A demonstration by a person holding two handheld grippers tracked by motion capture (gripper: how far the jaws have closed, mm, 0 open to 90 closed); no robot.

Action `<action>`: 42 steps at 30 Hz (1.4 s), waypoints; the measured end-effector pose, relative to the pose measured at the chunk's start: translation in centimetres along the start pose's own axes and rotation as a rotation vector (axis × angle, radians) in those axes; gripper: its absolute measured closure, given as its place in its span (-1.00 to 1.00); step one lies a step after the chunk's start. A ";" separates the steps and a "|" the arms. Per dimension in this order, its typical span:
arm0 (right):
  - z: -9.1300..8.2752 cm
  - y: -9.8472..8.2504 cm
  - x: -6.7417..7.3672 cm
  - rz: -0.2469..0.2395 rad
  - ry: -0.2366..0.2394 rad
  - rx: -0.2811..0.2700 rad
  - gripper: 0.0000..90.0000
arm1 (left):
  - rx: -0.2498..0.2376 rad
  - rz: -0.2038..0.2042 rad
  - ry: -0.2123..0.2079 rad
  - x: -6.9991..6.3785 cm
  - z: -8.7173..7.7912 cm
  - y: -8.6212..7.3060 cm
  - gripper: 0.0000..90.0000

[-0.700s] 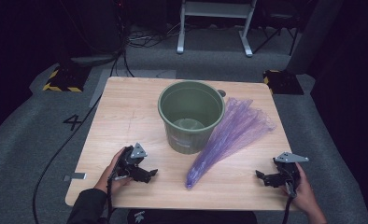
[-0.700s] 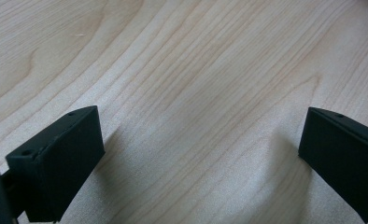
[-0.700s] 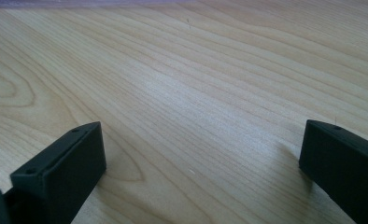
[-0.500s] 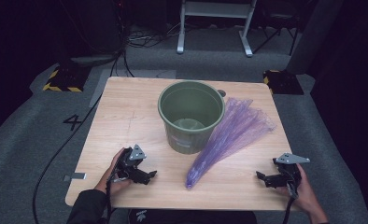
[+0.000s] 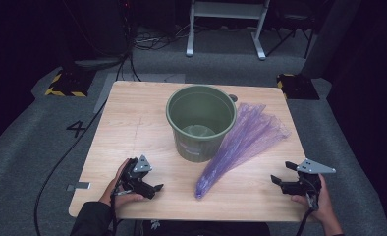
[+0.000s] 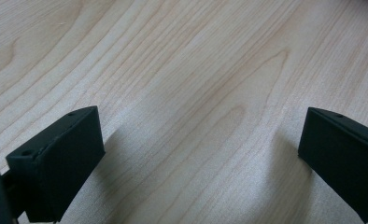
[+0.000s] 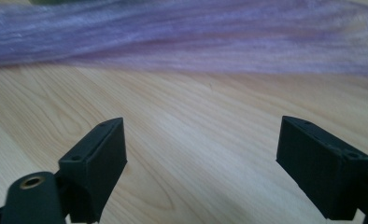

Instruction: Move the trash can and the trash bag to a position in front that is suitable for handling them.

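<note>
Resting wide open and empty: left gripper [image 5: 152, 187], right gripper [image 5: 283, 175].
Between them lie one crinkled purple plastic bag [image 5: 243, 142] and, beyond, one round green plastic bucket [image 5: 201, 121].

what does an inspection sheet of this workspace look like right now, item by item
surface: light wooden table, bare grain at both grippers
job's things: purple crinkled plastic bag lying flat, touching the upright green plastic bucket
clutter: nothing seen
grippers: left gripper open, empty; right gripper open, empty, pointing at the bag
cables: black cable across the floor at left
surroundings: grey carpet, white metal stand, yellow-black striped block
</note>
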State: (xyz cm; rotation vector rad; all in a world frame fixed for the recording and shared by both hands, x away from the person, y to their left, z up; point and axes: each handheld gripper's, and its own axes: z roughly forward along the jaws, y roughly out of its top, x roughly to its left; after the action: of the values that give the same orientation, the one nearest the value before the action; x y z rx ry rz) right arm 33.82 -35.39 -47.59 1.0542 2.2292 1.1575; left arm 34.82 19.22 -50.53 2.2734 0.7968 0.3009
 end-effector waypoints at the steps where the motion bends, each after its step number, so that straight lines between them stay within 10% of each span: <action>1: 0.0 0.0 0.0 0.000 0.000 0.000 -0.65 | 0.000 0.000 0.000 0.0 0.0 0.0 -1.00; 20: 6.5 9.5 4.3 -0.162 0.188 -0.081 -0.60 | -0.007 0.004 -0.009 0.2 -0.1 -0.1 -0.97; 42: 11.2 12.6 8.2 -0.248 0.276 -0.051 -0.58 | -0.006 0.001 -0.002 0.2 -0.1 -0.1 -0.97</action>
State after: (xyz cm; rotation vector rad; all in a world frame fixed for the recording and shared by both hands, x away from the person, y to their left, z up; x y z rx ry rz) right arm 41.40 -18.64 -43.69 0.6048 2.4382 1.3044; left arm 34.90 19.48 -50.52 2.2682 0.7920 0.3008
